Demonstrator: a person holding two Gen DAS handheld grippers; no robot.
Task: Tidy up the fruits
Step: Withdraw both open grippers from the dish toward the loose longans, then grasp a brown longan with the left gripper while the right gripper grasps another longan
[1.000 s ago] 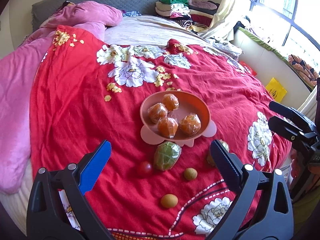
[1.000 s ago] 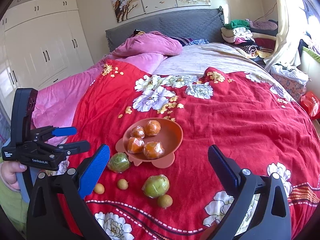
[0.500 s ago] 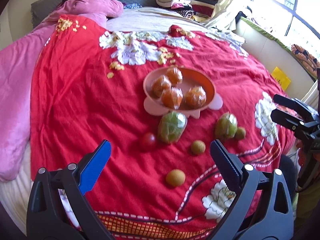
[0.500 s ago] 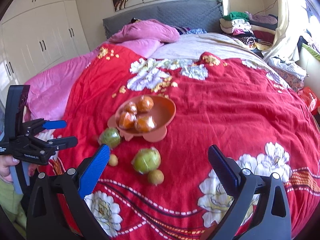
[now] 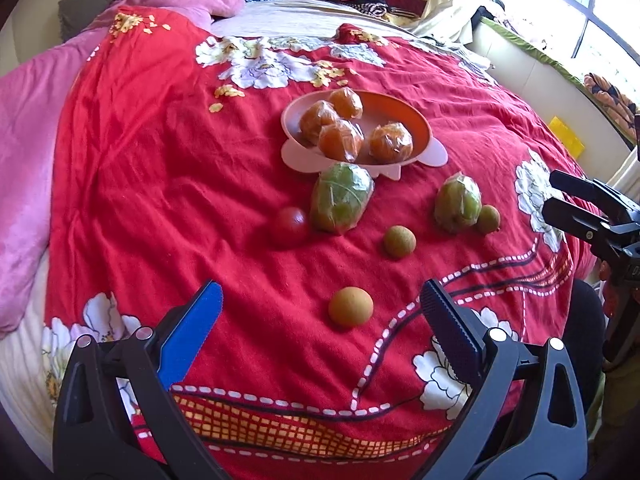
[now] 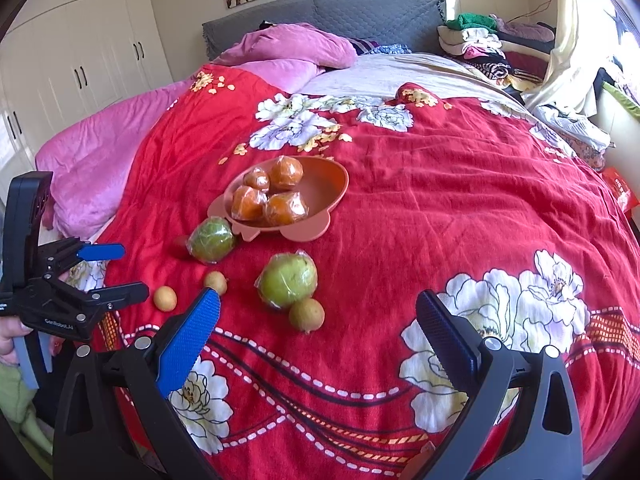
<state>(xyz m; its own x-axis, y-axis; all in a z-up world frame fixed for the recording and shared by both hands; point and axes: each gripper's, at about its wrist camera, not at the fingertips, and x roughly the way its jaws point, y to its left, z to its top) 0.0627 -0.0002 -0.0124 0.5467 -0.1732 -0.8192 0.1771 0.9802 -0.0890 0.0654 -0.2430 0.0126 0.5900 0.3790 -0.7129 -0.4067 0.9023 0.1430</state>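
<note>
My left tongs [image 5: 320,316] hang wide open over the near edge of the red floral quilt [image 5: 160,168] on the bed, with nothing between the blue pad and the black one. Just ahead of them lies a small round tan fruit [image 5: 351,306], on its own. Farther in, going left to right, a small red fruit [image 5: 291,222] sits just beside a plastic-wrapped green fruit [image 5: 341,197], then comes a second small brownish fruit [image 5: 399,241], then another wrapped green fruit [image 5: 457,204] with a third small brown fruit [image 5: 488,219] touching its right side. Behind the first green one stands the pink bowl [image 5: 416,118] on its scalloped base, and the green wrapper reaches up to that base. In the bowl are four wrapped oranges [image 5: 340,140], bunched towards the left and front; the right rear of the bowl is bare.

My right tongs [image 6: 318,318] are also spread wide and hold nothing. From that side my left tongs [image 6: 114,270] show at the far left edge, gripped in my hand [image 6: 10,340], with the jaws apart. The same bowl [image 6: 332,184] lies ahead and left of centre, oranges piled at its left. The nearer green fruit [image 6: 288,280] and the brown one touching it [image 6: 306,315] sit just beyond my blue pad.
</note>
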